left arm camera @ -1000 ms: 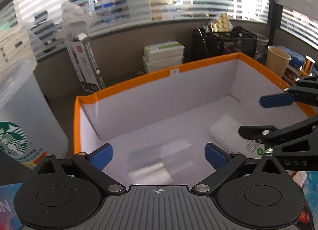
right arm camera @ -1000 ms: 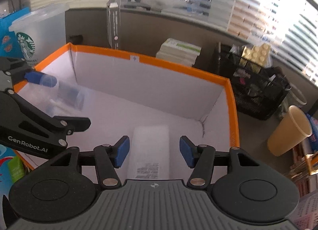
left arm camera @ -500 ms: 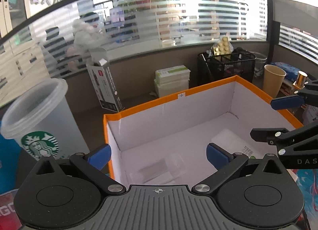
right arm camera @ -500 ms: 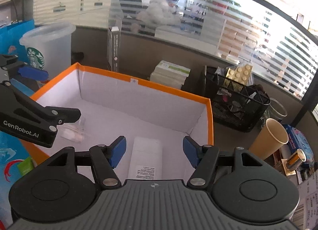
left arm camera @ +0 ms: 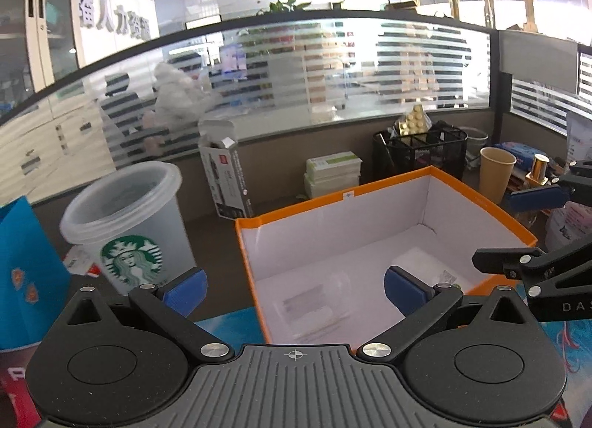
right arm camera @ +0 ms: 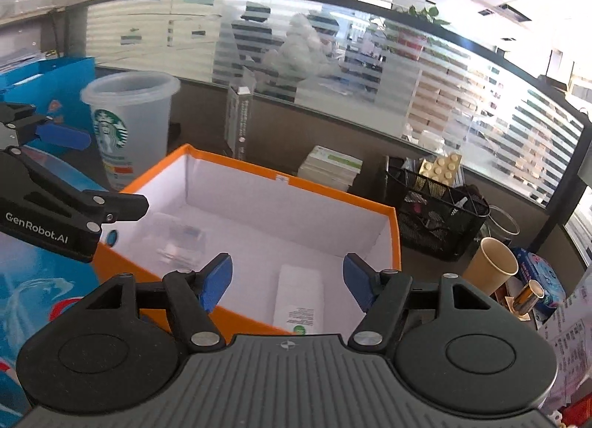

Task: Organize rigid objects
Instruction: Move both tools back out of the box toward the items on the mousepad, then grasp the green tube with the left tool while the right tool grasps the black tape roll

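Observation:
An orange-rimmed white box (left arm camera: 373, 187) (right arm camera: 296, 180) stands on the desk. Inside lie a clear plastic case (left arm camera: 314, 302) (right arm camera: 177, 239) at its left end and a white packet with a green label (left arm camera: 425, 268) (right arm camera: 299, 294) at its right end. My left gripper (left arm camera: 294, 289) is open and empty, above the box's near left corner. My right gripper (right arm camera: 286, 281) is open and empty, above the near rim over the white packet. Each gripper shows at the edge of the other's view.
A frosted Starbucks cup (left arm camera: 129, 228) (right arm camera: 129, 124) stands left of the box, with a blue bag (left arm camera: 26, 272) beside it. Behind are an upright carton (left arm camera: 225, 172), stacked white boxes (left arm camera: 333, 172) and a black mesh organizer (left arm camera: 425, 146). A paper cup (right arm camera: 488, 265) stands right.
Both grippers have pulled back and risen out of the box, open and empty throughout. The clear case and the white packet stay lying inside.

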